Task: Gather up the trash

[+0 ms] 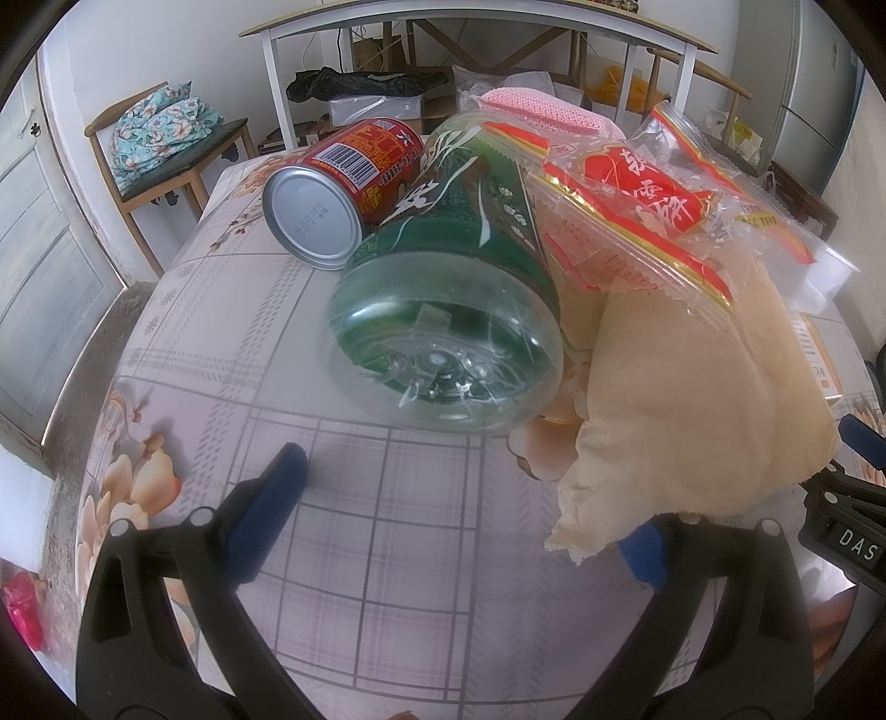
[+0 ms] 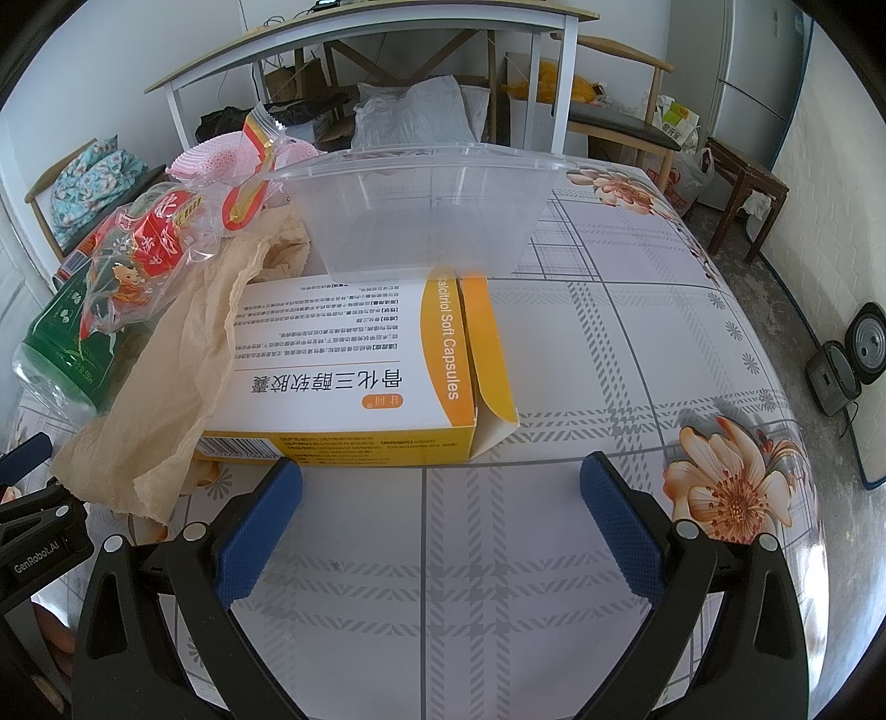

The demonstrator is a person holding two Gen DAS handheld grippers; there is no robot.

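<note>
In the left wrist view a green plastic bottle point(image 1: 448, 310) lies on its side on the table, base toward me, with a red can point(image 1: 343, 188) behind it. A red snack wrapper point(image 1: 637, 205) and a crumpled beige paper point(image 1: 692, 410) lie to its right. My left gripper point(image 1: 459, 498) is open just short of the bottle; the paper covers its right fingertip. In the right wrist view a white and orange medicine box point(image 2: 360, 365) lies flat before my open, empty right gripper point(image 2: 440, 493). The paper point(image 2: 166, 415), wrapper point(image 2: 149, 249) and bottle point(image 2: 61, 343) show at left.
A clear plastic tub point(image 2: 421, 216) stands behind the box. A pink cloth point(image 2: 216, 158) lies at the far left of the pile. The floral tablecloth point(image 2: 609, 343) covers the table. A chair with bedding point(image 1: 166, 144), a white desk point(image 1: 476, 22) and a rice cooker point(image 2: 853, 354) stand around.
</note>
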